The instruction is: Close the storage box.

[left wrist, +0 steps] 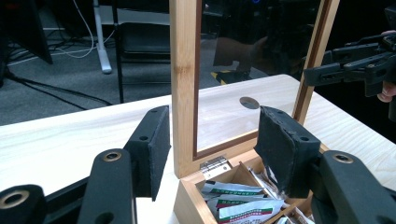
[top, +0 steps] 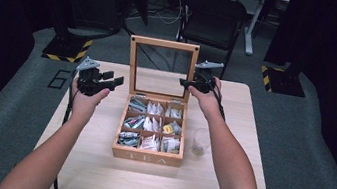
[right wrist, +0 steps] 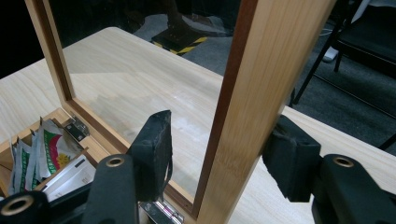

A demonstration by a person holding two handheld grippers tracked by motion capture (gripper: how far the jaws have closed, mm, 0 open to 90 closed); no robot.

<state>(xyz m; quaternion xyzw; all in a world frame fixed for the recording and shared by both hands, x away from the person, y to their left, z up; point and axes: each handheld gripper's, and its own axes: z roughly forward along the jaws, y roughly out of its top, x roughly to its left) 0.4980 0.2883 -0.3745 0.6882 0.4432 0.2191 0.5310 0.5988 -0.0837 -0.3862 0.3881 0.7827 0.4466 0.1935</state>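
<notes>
A wooden tea box (top: pixel 147 157) stands mid-table with its glass-paned lid (top: pixel 165 44) upright. Its compartments hold several tea bags (top: pixel 152 122). My left gripper (top: pixel 113 78) hovers just left of the lid, open and empty. In the left gripper view its jaws (left wrist: pixel 215 149) frame the lid's left post (left wrist: pixel 184 70) without touching it, above the tea bags (left wrist: pixel 238 200). My right gripper (top: pixel 186 83) is at the lid's right edge, open. Its jaws (right wrist: pixel 219 154) straddle the right post (right wrist: pixel 252 93); the back pad is close against the wood, the front pad stands off the pane. The right gripper (left wrist: pixel 317 70) also shows beyond the lid.
A small clear glass (top: pixel 200 142) stands on the table right of the box, under my right forearm. A black chair (top: pixel 213 18) stands behind the table. A round hole (left wrist: pixel 249 102) in the tabletop lies behind the lid.
</notes>
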